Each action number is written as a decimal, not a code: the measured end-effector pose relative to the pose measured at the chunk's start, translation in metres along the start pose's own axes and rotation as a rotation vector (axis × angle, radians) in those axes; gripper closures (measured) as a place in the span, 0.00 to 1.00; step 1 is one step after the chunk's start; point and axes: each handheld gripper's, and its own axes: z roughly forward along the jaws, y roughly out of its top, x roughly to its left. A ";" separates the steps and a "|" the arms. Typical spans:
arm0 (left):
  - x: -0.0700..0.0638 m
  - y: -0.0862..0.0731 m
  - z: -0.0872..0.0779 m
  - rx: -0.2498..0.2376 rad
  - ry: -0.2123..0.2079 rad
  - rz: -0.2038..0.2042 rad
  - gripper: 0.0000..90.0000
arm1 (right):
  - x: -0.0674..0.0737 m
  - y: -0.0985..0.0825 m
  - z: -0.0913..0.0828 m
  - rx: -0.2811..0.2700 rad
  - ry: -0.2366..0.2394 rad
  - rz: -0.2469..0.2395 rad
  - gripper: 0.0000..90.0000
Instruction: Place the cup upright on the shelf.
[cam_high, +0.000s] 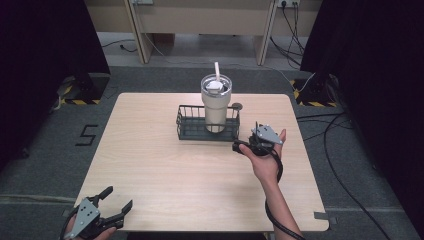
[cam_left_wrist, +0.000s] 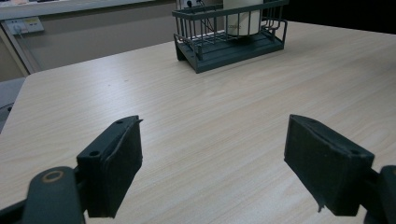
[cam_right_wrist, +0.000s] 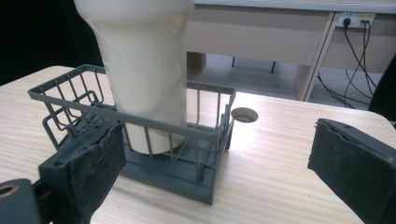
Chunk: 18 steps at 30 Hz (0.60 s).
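At the near left corner of the pale wood-grain worktop the left claw hangs with its two black jaws spread wide and nothing between them, well apart from everything else. In the left gripper view its pads frame bare wood, with the dark grey wire basket far off ahead.

That basket stands toward the far middle of the worktop, and in its right-hand end stands the tall cream tumbler with a clear lid and a pale straw, upright, its narrow foot down inside the wires.

Further right, the right claw sits just beside the basket's near right corner, held low in the person's hand. Its jaws also gape, gripping nothing; the right gripper view shows the tumbler close ahead and left of centre, behind the basket's rail.

The work looks to be a reach for the tumbler. To do it well, I'd raise the claw above the basket's rim, centre it so the cup's body sits squarely between the pads, then close on the wider part above the wires and lift straight up, so the foot clears without dragging the basket along. A small round hole lies in the worktop just beyond.
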 end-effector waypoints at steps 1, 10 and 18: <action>0.000 0.000 0.000 0.000 0.001 -0.001 0.21 | 0.000 -0.001 -0.002 0.001 -0.001 -0.002 0.04; 0.000 0.000 0.000 0.002 -0.001 0.003 0.21 | -0.007 -0.008 -0.017 0.007 -0.010 0.006 0.05; 0.000 0.000 0.000 0.002 0.000 0.003 0.20 | -0.012 -0.015 -0.027 0.018 -0.014 0.010 0.05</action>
